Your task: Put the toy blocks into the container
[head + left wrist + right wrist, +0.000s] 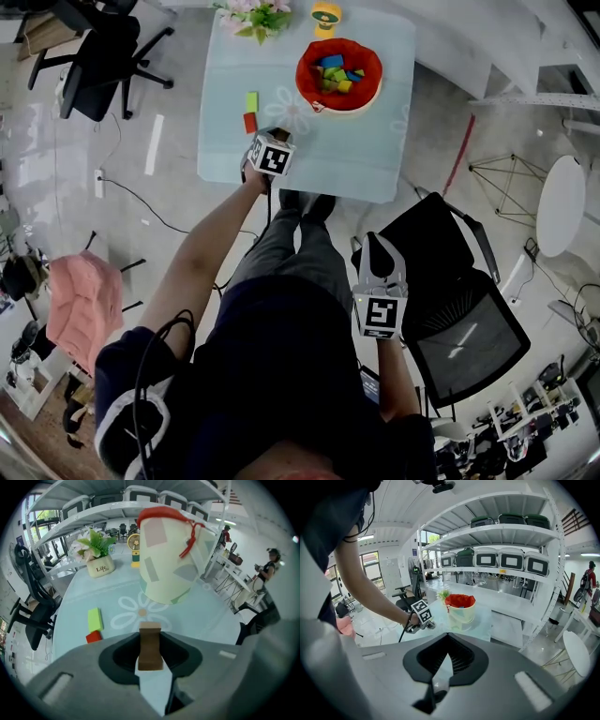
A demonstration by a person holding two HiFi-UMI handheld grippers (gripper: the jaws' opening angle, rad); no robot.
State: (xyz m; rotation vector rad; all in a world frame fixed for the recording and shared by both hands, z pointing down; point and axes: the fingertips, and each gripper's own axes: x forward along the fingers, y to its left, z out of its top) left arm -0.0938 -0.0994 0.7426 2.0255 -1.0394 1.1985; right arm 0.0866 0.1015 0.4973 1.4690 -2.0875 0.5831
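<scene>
Now left tongs (150, 639) clamp a brown block (150, 653) near the red-lined bucket (168, 559); right tongs (446, 660) closed, empty.

- Head view: above the person, facing steeply down on the table (375, 159) and floor, well above both; the container (338, 73) lies near the top edge.
- Left gripper view: low and close over the table, facing across it; the container looms near.
- Right gripper view: well back from the table, facing it; the container is small.
- All three share the container and tabletop; the head and right gripper views share the left gripper (272, 141).
</scene>
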